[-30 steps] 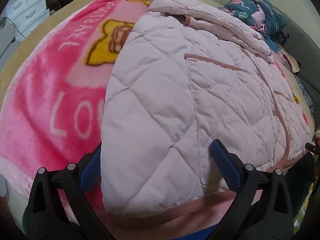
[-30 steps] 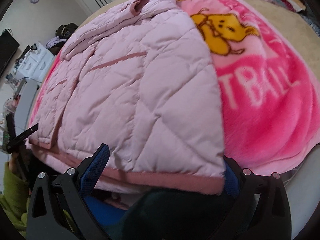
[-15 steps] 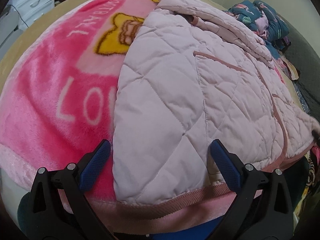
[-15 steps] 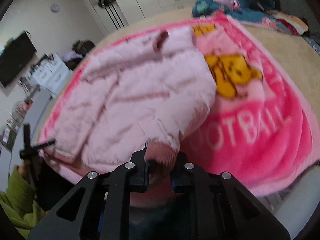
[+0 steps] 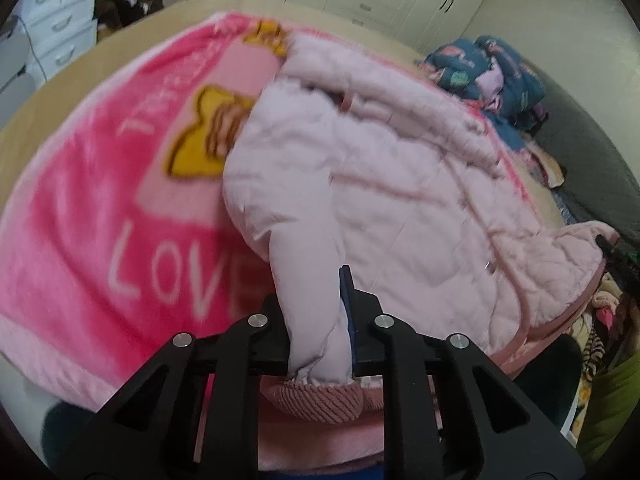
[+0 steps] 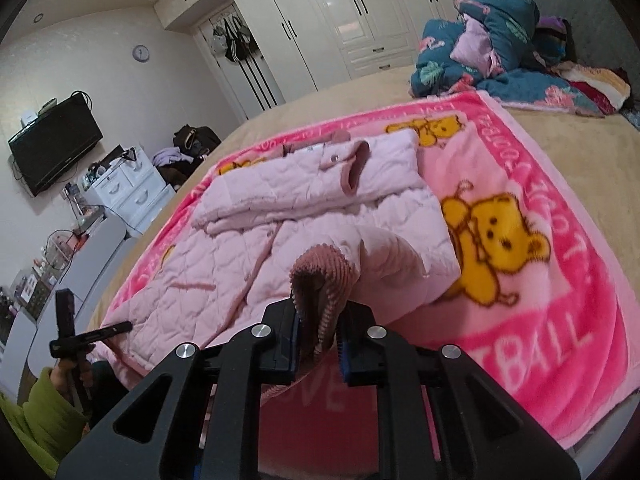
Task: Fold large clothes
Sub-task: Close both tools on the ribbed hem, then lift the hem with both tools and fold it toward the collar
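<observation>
Left hand-held gripper (image 5: 316, 316) has just closed on jacket (image 5: 400, 200) hem; right hand-held gripper (image 6: 318, 336) clamps ribbed hem corner, over pink blanket (image 6: 540, 320).

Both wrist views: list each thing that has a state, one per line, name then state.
left gripper: jaws just closed, shut on the jacket's hem corner.
right gripper: shut on the ribbed hem.
pink quilted jacket: sleeves folded in, both hem corners lifted.
pink blanket: spread flat under the jacket.
wardrobe doors: closed.
television: off.
</observation>
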The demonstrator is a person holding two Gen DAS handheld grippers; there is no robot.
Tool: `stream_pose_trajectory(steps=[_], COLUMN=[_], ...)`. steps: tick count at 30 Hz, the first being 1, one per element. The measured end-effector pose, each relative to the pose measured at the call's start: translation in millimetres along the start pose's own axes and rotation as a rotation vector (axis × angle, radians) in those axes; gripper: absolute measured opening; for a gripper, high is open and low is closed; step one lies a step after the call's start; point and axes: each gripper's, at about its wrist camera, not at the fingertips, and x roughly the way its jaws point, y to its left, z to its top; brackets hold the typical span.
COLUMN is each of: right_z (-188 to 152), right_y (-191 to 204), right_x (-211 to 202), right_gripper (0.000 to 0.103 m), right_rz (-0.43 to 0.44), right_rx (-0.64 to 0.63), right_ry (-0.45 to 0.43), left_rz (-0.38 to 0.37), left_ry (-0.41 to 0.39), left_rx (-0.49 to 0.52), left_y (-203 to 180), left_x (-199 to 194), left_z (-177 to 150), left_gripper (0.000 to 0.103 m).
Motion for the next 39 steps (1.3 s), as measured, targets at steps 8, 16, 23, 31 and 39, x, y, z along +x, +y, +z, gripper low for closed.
stream_pose_trajectory(steps=[8,16,23,31,39], right_z=[26.2,61.5,92.0,120.7,150.7], right_y=[2.5,2.2,-2.0,-1.6,-7.7], right_x=[-2.7,-9.9,-11.2,-3.2,7.4], right_gripper=[0.013,0.013,0.013,0.013,0.012], right_rz=[0.011,0.022,0.018,0.007,-0.010], right_rx=[-0.016,0.000,0.023,0.016,0.022], right_ry=[-0.067,-0.142,-0.196,-0.228,-0.256], left_rz=[-0.039,-0.032,-0.031,-0.029,-0.008], left_ry=[-0.116,-0.188,-0.242,-0.282,-0.324], left_rx=[0.039,0.084,0.108,0.118,0.124], left_y=[-22.1,-46.0,-57.0,-69.4,-76.8], left_x=[-19.4,-30.6,-41.2,-40.1,-37.2], left_z=[49.1,95.7,128.7,161.8,188.1], left_gripper=[0.010,0.010,0.010,0.010,0.010])
